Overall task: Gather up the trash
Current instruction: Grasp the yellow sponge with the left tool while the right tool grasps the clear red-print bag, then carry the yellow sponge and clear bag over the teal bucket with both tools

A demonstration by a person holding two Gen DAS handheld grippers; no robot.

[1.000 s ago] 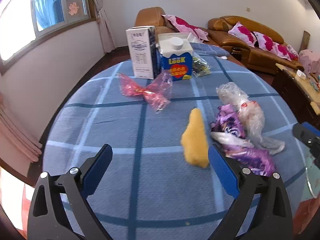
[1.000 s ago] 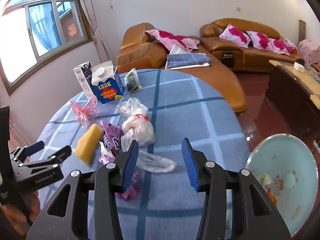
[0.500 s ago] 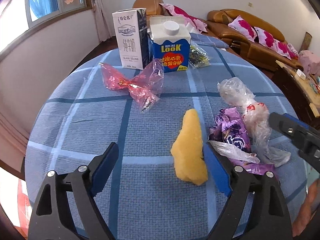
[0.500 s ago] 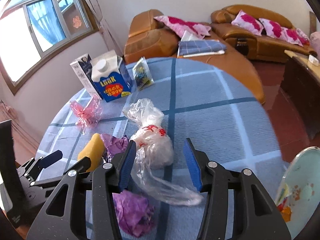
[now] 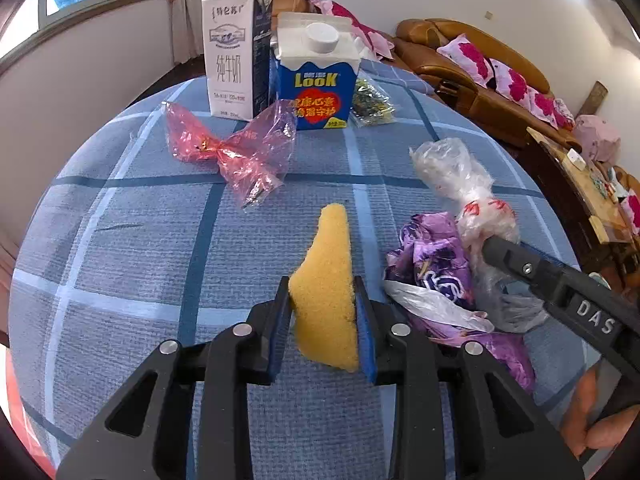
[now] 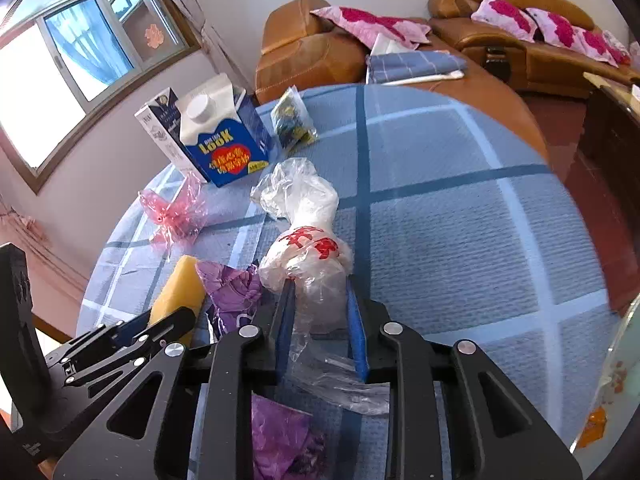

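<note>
My left gripper (image 5: pixel 322 292) is shut on a yellow sponge (image 5: pixel 326 276) that lies on the blue checked tablecloth (image 5: pixel 132 248). My right gripper (image 6: pixel 320 292) is shut on a clear plastic bag with red print (image 6: pixel 308 256); the bag also shows in the left wrist view (image 5: pixel 476 216). A crumpled purple wrapper (image 5: pixel 432 264) lies between sponge and bag. The sponge shows in the right wrist view (image 6: pixel 180 288) with the left gripper (image 6: pixel 132 332) on it.
A pink cellophane wrapper (image 5: pixel 236 148), a white milk carton (image 5: pixel 234 56), a blue LOOK carton (image 5: pixel 320 80) and a small snack packet (image 5: pixel 372 104) sit at the far side. A pale bowl rim (image 6: pixel 616 376) is at the right. Sofas stand behind.
Both grippers moved forward and closed: the left onto the yellow sponge, the right onto the clear plastic bag. Both were open a second ago.
</note>
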